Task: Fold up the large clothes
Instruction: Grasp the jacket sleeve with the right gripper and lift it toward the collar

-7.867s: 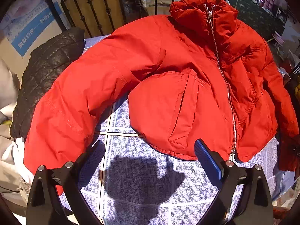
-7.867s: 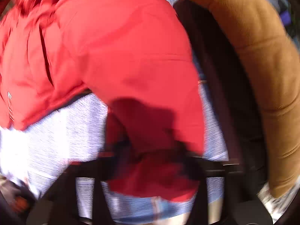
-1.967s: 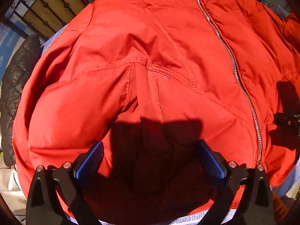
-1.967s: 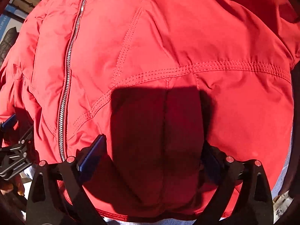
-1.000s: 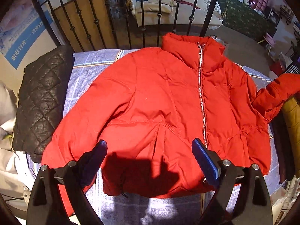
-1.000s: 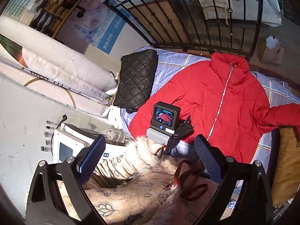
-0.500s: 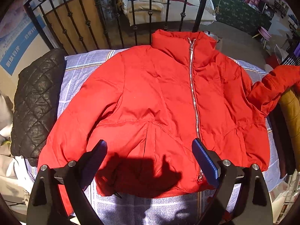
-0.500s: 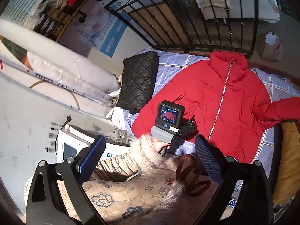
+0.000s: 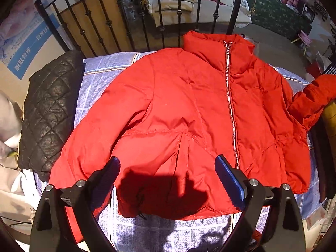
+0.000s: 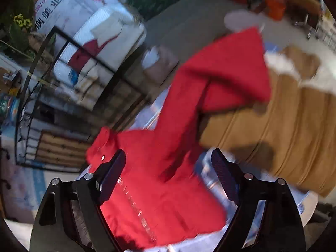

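Observation:
A red padded jacket [image 9: 189, 113] lies front up, zipped, on a blue checked sheet [image 9: 100, 71], collar at the far side. Its one sleeve [image 9: 88, 147] runs down along the left; the other sleeve [image 9: 315, 96] lies out to the right over a tan garment. My left gripper [image 9: 168, 180] is open and empty, above the jacket's hem. In the blurred right wrist view the jacket [image 10: 159, 189] and its raised sleeve [image 10: 220, 77] show. My right gripper [image 10: 168, 174] is open and empty above the jacket's side.
A black quilted cushion [image 9: 50, 109] lies left of the jacket. A black iron railing [image 9: 159, 10] stands behind the collar. A tan ribbed garment [image 10: 283, 136] lies under the right sleeve. Pale cloth [image 9: 10, 168] is piled at the far left.
The right gripper has swung fast from a high view over the room down to the jacket's right sleeve side. The left gripper has hardly moved. Both stay open.

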Tool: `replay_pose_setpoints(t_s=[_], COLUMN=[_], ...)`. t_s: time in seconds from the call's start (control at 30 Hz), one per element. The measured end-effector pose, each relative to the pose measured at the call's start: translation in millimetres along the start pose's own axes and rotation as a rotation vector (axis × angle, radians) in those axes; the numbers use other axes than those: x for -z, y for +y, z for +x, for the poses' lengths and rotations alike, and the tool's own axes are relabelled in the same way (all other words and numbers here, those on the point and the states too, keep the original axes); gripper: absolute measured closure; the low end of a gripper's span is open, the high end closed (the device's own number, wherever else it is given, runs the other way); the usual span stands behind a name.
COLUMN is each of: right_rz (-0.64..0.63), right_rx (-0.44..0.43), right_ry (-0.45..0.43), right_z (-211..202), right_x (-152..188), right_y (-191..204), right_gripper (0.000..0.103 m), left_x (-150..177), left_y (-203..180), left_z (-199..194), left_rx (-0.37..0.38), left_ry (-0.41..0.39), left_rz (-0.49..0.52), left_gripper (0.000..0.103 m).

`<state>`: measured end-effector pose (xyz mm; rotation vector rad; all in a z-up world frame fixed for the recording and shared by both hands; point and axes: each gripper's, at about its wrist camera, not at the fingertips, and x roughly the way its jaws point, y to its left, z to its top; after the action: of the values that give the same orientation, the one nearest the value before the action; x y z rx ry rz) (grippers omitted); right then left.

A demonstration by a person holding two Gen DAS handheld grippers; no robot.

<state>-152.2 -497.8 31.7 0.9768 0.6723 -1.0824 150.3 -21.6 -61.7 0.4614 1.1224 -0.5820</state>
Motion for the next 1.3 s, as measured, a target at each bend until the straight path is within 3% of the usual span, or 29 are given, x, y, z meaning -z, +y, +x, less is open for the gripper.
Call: replay_pose_setpoints(t_s=[0.03,0.1,0.17,0.23,0.33,0.37,0.4,0.5,0.67,0.73,0.83,1.07,1.3], right_rz=[0.032,0.107,0.149,0.111,0.067,0.077,0.089,-0.002,-0.177,-0.253,-0.297,-0.25,-0.26], right_rx=[0.055,0.05,0.077,0.064,0.151,0.137,0.098,0.027,-0.232,-0.263,-0.195,0.068,0.074], right_ry=[-0.038,-0.083,-0.038,0.003,-0.038,-0.035,-0.023,-0.007,-0.183,-0.213,-0.226,-0.162,-0.193], right_z=[-3.5,-3.4,10.2,31.2,52.7,56.7,61.3,52.1,-66.5,-107.3,-124.7,-78.9,-85.3], right_x=[-13.2,-29.7,-39.3,-43.9,-44.2,-43.5,-43.5,-52.5,-92.5,-98.5,-95.0,-55.4,-51.9], right_y=[-16.2,-43.1,-61.1,-66.5,-75.7,-81.6,-83.8,-69.3,-27.2,-16.5,-24.7,-79.4,-75.7], right_gripper=[0.019,0.019,0.019,0.019,0.02,0.03,0.058,0.1,0.101,0.101,0.101,0.101,0.101], left_x=[1.1,2.7,3.7,4.6,5.9,6.4,6.6,7.2,7.1,6.0,6.0,11.1,9.3], left_y=[1.1,1.1,-0.5,-5.3,-12.8,-14.8,-17.4,-21.7,-24.8,-26.8,-30.9,-34.7,-27.1], left_z=[0.9,2.5,3.6,3.8,3.4,3.5,2.7,0.8,-0.4,-1.4,-0.1,5.2,1.0], left_rx=[-0.004,-0.004,-0.003,-0.002,0.002,0.002,0.002,0.004,0.008,0.012,0.02,0.034,0.024], left_ry=[0.004,0.01,0.015,0.017,0.019,0.018,0.018,0.012,0.011,0.006,0.004,0.025,0.015], left_rz=[-0.006,-0.016,-0.018,-0.012,0.004,0.01,0.017,0.026,0.018,0.02,0.026,0.027,0.006], left_gripper=[0.013,0.013,0.013,0.013,0.013,0.013,0.013,0.013,0.013,0.013,0.013,0.013,0.013])
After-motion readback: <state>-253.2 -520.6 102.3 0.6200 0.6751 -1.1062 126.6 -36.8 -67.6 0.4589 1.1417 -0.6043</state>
